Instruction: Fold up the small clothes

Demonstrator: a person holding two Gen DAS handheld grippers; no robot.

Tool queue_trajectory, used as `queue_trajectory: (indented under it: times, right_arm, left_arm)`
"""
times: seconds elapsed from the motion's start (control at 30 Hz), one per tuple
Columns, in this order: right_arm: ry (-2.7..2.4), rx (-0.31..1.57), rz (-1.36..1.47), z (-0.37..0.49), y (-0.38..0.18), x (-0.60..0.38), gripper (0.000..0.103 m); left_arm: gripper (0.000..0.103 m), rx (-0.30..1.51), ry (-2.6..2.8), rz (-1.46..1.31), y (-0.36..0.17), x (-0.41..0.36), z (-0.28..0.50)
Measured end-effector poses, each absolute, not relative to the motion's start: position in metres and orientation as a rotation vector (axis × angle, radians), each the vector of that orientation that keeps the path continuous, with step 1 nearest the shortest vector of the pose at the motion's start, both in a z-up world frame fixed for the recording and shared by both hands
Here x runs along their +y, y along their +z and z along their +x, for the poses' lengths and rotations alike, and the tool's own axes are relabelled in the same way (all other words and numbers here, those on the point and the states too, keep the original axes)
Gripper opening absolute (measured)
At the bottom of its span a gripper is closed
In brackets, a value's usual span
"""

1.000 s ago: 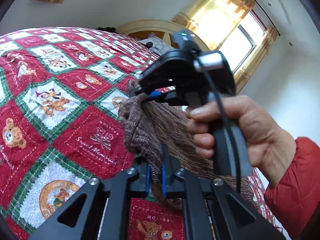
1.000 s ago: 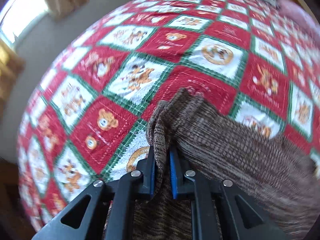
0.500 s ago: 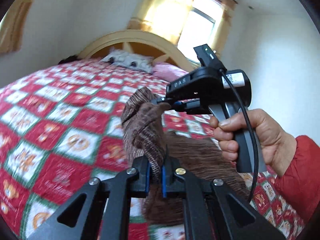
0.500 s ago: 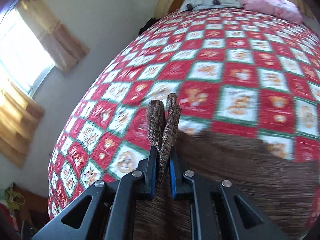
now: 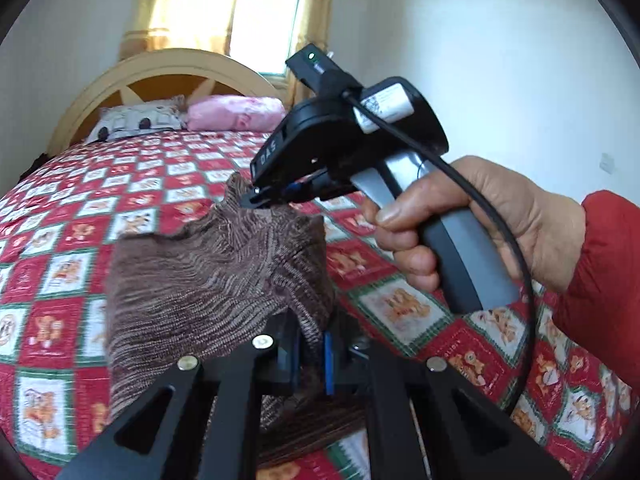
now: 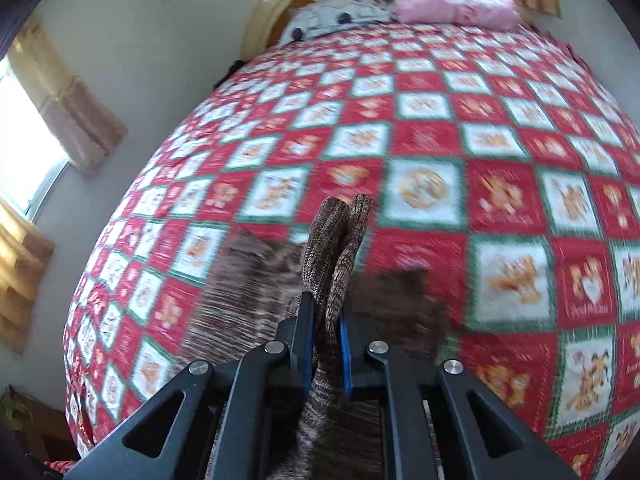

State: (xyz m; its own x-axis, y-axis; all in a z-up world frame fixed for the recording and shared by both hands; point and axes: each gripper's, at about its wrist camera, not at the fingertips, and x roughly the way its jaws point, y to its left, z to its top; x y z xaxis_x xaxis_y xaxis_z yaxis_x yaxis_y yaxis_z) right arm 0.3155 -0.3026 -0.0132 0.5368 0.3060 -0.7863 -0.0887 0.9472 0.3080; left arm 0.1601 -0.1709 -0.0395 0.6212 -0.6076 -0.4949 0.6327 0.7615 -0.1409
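A small brown knitted garment hangs lifted above the bed. My left gripper is shut on its near edge. My right gripper, held by a hand in a red sleeve, is shut on its far top edge, stretching the cloth between the two. In the right wrist view my right gripper pinches a folded strip of the garment that sticks up between the fingers; the rest hangs blurred below.
The bed is covered by a red, white and green teddy-bear quilt. A pink pillow and a patterned pillow lie against the yellow headboard. A window with yellow curtains is behind.
Both grippers have lifted the garment higher and tilted up toward the headboard. The cloth now spreads wider between them. Both stay shut on it.
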Motion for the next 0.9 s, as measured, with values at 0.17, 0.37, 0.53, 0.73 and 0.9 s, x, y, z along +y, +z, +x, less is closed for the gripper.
queue_trajectory:
  times: [0.17,0.37,0.53,0.73,0.9]
  right_arm:
    - [0.224,0.992,0.295,0.312,-0.051,-0.330,0.010]
    - [0.216,0.958,0.402,0.301,-0.076,-0.342,0.013]
    - [0.145,0.952,0.484,0.269,-0.076,-0.361,0.042]
    - [0.149,0.816,0.597,0.179,-0.048,-0.374,0.042]
    - [0.172,0.802,0.538,0.128,-0.045,-0.336,0.042]
  left_arm:
    - [0.009,0.619,-0.720,0.099,-0.052,-0.184,0.160]
    - [0.013,0.708,-0.747,0.077,-0.059,-0.180,0.151]
    - [0.044,0.717,-0.799,0.096,-0.056,-0.149,0.124]
    - [0.048,0.706,-0.693,0.078,-0.055,-0.099,0.110]
    - [0.048,0.731,-0.582,0.142,-0.066,-0.091,0.122]
